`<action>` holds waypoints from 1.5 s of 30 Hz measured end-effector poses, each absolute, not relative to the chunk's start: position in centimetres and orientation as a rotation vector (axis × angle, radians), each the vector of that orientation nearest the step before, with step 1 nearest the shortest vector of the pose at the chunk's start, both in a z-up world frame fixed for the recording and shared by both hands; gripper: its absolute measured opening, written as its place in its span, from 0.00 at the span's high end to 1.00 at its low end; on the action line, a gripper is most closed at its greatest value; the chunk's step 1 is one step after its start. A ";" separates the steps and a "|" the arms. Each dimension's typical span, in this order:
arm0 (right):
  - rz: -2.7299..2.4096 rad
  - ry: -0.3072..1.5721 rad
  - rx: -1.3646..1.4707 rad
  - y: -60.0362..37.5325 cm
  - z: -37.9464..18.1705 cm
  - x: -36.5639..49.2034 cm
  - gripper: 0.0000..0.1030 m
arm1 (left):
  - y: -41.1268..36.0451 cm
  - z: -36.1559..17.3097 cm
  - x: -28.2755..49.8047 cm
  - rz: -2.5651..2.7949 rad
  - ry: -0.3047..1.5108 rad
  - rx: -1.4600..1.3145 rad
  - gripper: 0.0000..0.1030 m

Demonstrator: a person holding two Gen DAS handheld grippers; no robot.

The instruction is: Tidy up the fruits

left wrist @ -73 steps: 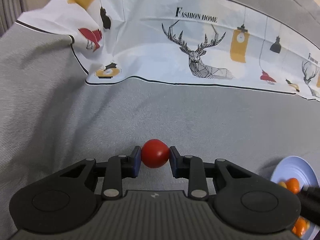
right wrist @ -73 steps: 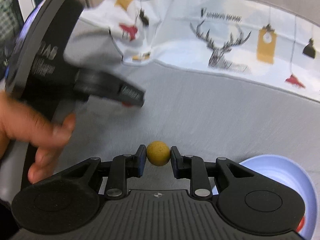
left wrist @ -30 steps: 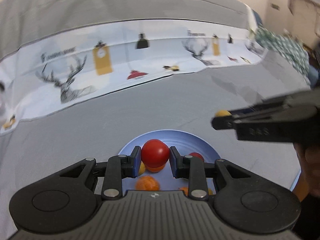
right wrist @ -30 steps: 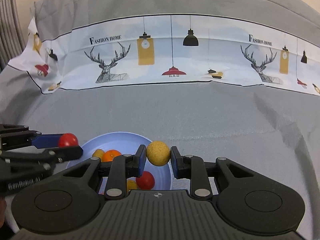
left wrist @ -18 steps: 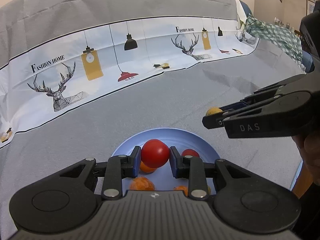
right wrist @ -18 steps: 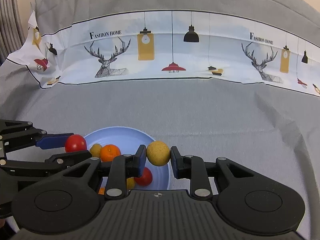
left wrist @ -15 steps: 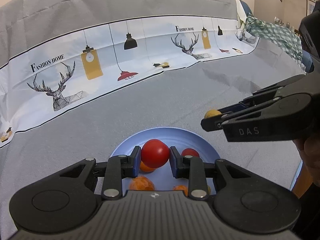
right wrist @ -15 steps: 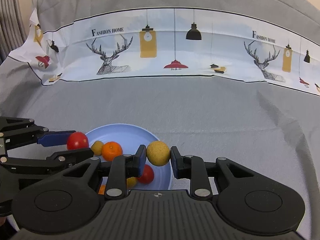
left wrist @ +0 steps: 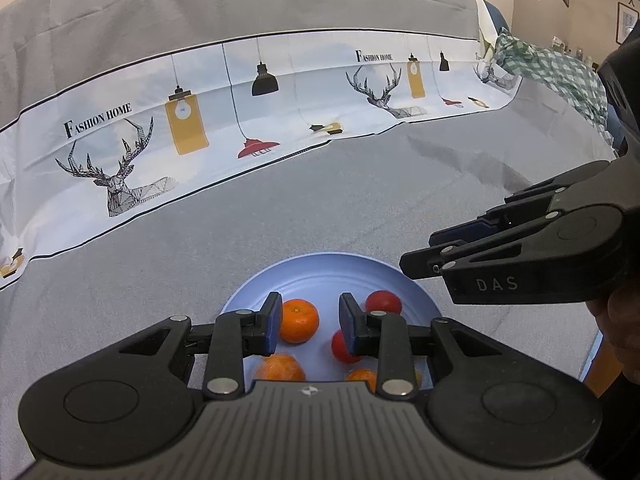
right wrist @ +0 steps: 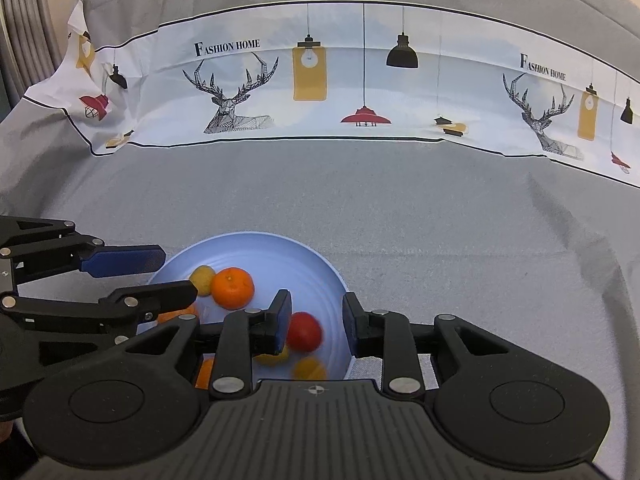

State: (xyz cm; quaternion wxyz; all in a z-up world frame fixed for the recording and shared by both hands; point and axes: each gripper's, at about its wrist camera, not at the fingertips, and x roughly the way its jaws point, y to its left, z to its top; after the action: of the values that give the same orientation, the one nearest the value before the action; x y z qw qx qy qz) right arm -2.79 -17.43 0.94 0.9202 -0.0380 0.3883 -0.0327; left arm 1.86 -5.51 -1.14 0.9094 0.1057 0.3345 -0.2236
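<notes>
Grey cloth (left wrist: 280,216) covers the counter, with a white printed band of deer, lamps and "FASHION HOME" lettering (right wrist: 320,80) running across its far side. On the cloth sits a round pale-blue plate (left wrist: 320,268) (right wrist: 256,246) holding the fruits. The left gripper (left wrist: 307,324) hangs over the plate with its fingers apart and nothing between them; in the left wrist view a round orange mandarin (left wrist: 298,320) lies on the plate just beside the inner face of the left finger, and a red tomato (left wrist: 340,346) shows partly behind the right finger, with a second red tomato (left wrist: 383,301) just beyond that finger. Two more orange fruits (left wrist: 280,367) lie nearer the camera, partly hidden by the gripper body. The right gripper (right wrist: 315,322) likewise hovers over the plate's right half, fingers spread and empty; below the gap, closer to its left finger, lies a blurred red tomato (right wrist: 306,332), with a small yellow round fruit (right wrist: 310,368) nearer the camera. Farther back on the plate an orange mandarin (right wrist: 233,287) touches another small yellow fruit (right wrist: 202,278), whose near side is hidden by the left gripper's lower finger.
</notes>
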 end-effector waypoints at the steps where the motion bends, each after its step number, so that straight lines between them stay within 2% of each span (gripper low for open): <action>1: -0.068 0.797 -0.078 -17.4 0.9 -2.8 0.63 | -5.4 -1.1 1.8 -0.459 0.689 0.217 0.67; 5: -0.074 0.789 -0.086 -17.5 1.0 -2.9 0.56 | -4.8 -0.8 1.7 -0.442 0.685 0.208 0.65; 6: -0.076 0.786 -0.086 -17.5 1.1 -3.0 0.52 | -4.6 -0.7 1.6 -0.434 0.683 0.207 0.63; 9: -0.085 0.766 -0.092 -17.5 1.4 -3.6 0.38 | -3.8 -0.1 0.8 -0.404 0.666 0.201 0.48; 13: -0.086 0.707 -0.106 -17.4 2.3 -4.9 0.16 | -2.4 1.3 -0.5 -0.367 0.628 0.175 0.45; 15: -0.093 0.676 -0.111 -17.4 2.8 -5.8 0.10 | -1.8 1.9 -1.4 -0.327 0.610 0.158 0.41; 18: -0.109 0.626 -0.099 -17.4 3.9 -7.2 0.00 | -1.3 2.3 -2.8 -0.252 0.611 0.145 0.41; 20: -0.124 0.588 -0.079 -17.4 4.5 -8.3 0.01 | -1.0 2.6 -4.0 -0.222 0.627 0.123 0.39; 23: -0.183 0.566 -0.024 -17.5 4.7 -9.9 0.01 | -0.4 2.5 -5.6 -0.204 0.681 0.056 0.19; 26: -0.228 0.589 0.023 -17.7 4.3 -11.3 0.01 | -0.3 1.9 -6.8 -0.197 0.744 0.026 0.16; 28: -0.225 0.618 0.050 -17.9 3.7 -12.2 0.01 | -0.3 1.3 -7.1 -0.183 0.778 0.022 0.03; 29: -0.220 0.640 0.050 -17.9 3.4 -12.5 0.01 | -0.4 1.0 -7.2 -0.175 0.787 0.024 0.00; 34: -0.222 0.685 0.074 -17.2 2.5 -13.2 0.01 | -0.7 0.3 -6.8 -0.157 0.799 0.070 0.00; 45: -0.226 0.732 -0.064 -14.8 0.6 -11.8 0.01 | 0.3 -0.7 -5.3 -0.112 0.874 0.001 0.00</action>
State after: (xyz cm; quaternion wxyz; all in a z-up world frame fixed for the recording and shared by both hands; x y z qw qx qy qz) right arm -11.77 -14.77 0.59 0.9270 -0.0312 0.3571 -0.1102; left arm -5.34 0.28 -0.69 0.9044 0.0004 0.4232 -0.0542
